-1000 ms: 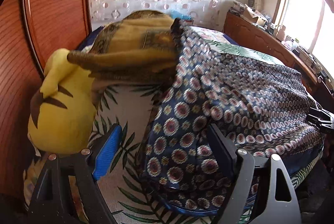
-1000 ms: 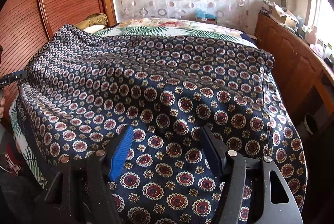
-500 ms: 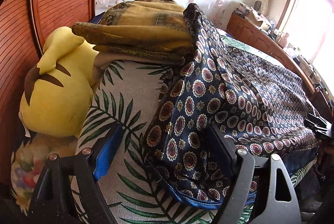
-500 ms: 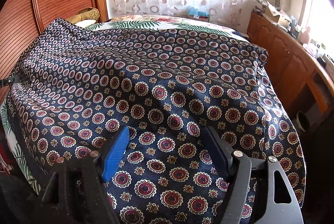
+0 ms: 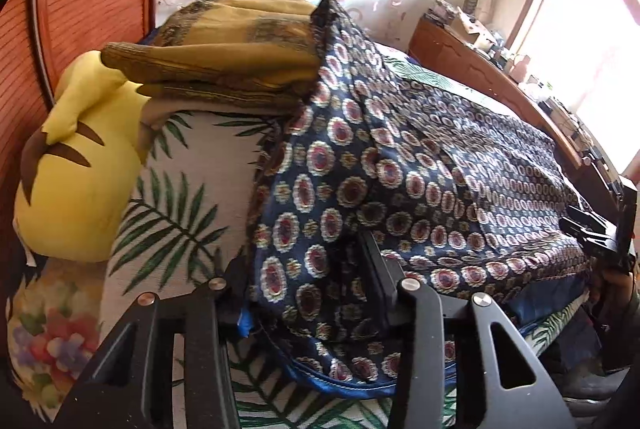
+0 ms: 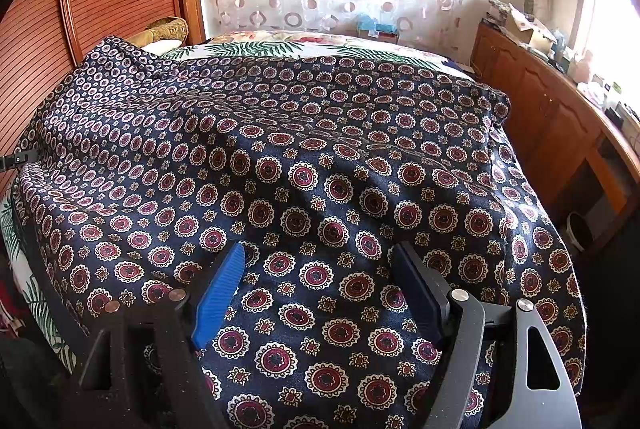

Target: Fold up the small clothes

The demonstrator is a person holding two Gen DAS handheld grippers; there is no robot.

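While garment lies spread: navy patterned cloth (image 6: pixel 320 157), long axis running from one gripper to the other.
Left gripper (image 5: pixel 308 281): just closing, bunching cloth's corner.
Right gripper (image 6: pixel 324 281): spread above near hem.

The left gripper (image 5: pixel 308 277) has just been closing with a bunched corner of the navy patterned cloth (image 5: pixel 400 181) between its jaws, and that fabric hides nearly all of the blue pad on the left finger, so whether the pads actually pinch it can't be told. The cloth's near hem runs off the bottom edge in the right wrist view. On the far right sideboard (image 6: pixel 540 97), the clutter is washed out by window glare.
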